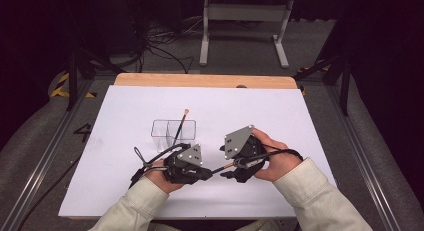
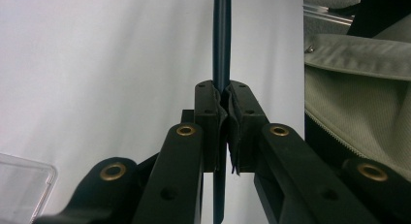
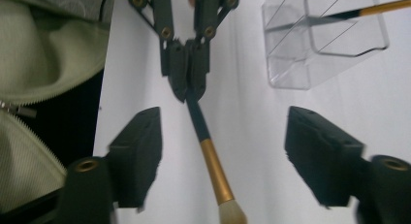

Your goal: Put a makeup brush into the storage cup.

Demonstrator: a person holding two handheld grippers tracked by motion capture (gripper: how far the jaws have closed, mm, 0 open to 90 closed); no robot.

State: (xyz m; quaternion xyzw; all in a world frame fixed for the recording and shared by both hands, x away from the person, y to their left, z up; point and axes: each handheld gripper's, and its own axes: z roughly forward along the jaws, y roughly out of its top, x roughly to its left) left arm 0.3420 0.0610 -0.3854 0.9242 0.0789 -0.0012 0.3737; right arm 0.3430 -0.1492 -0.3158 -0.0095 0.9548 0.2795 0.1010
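White sheet (image 1: 125,156) over table, clear organizer (image 1: 173,132) mid-sheet. Left gripper (image 2: 222,100) clamps dark handle of brush (image 3: 209,153); brush axis runs level toward right gripper (image 3: 223,151), jaws spread wide, straddling gold ferrule, not touching.

Lab, white-topped table (image 1: 125,141), metal frame rails (image 1: 42,156), floor cables (image 1: 165,46)

Gold-ferruled makeup brush (image 3: 209,151), handle clamped

Bright white table (image 1: 125,141), dark surroundings, soft shadows, perhaps slight motion blur
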